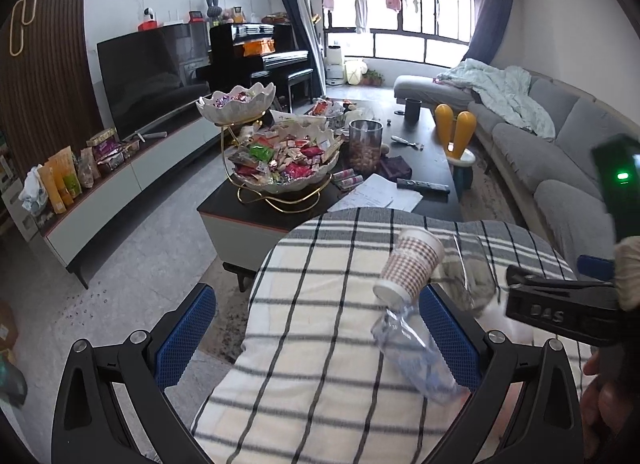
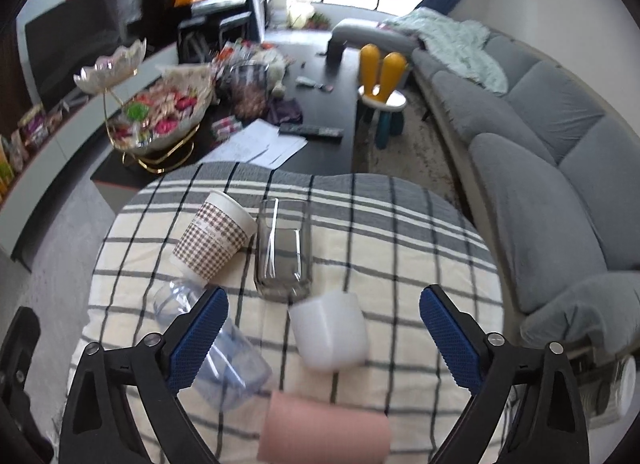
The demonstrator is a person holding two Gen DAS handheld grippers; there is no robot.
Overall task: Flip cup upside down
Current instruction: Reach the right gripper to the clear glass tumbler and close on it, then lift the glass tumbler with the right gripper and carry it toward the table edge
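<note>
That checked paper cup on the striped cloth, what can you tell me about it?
The checked paper cup looks like a disposable paper cup: white rim and base, with a brown-and-white houndstooth band around its body. It lies tipped on its side on the plaid tablecloth, mouth pointing away and up, base toward the camera. Its rim rests beside the clear glass; its base meets the clear bluish plastic cup. Neither claw holds it.

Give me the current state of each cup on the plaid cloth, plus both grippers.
Checked paper cup: on its side, leaning on the glass.
Smoked glass tumbler: lying on its side.
Clear plastic cup: on its side, partly behind a right finger.
White cup: tipped over.
Pink cup: lying on its side.
Left gripper: open, empty.
Right gripper: open, white cup between the fingers, ungripped.
</note>
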